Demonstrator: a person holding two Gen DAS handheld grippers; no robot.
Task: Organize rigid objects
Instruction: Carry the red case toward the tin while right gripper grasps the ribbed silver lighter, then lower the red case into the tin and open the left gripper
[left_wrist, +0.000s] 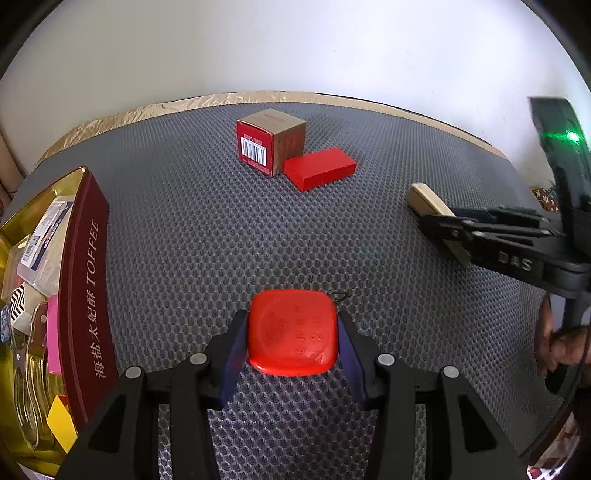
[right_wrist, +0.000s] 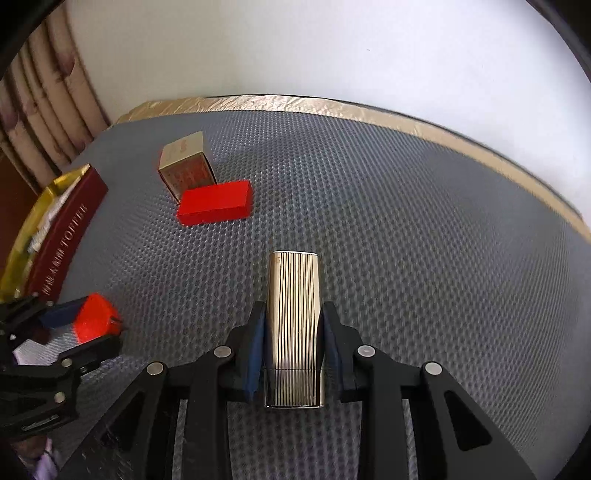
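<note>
My left gripper (left_wrist: 292, 325) is shut on a red rounded square case (left_wrist: 292, 338), held just above the grey mat; it also shows in the right wrist view (right_wrist: 94, 317). My right gripper (right_wrist: 293, 321) is shut on a gold ribbed lighter-like case (right_wrist: 294, 325), seen in the left wrist view (left_wrist: 428, 201) at the right. A red flat box (left_wrist: 320, 168) lies against a gold and red carton (left_wrist: 271, 142) at the far middle of the mat; both show in the right wrist view, box (right_wrist: 216, 202) and carton (right_wrist: 186, 166).
A dark red toffee tin (left_wrist: 83, 280) with a gold inside stands open at the left, holding several small items; it also shows in the right wrist view (right_wrist: 62, 240). The grey textured mat (left_wrist: 207, 229) covers the table, with a gold edge at the back.
</note>
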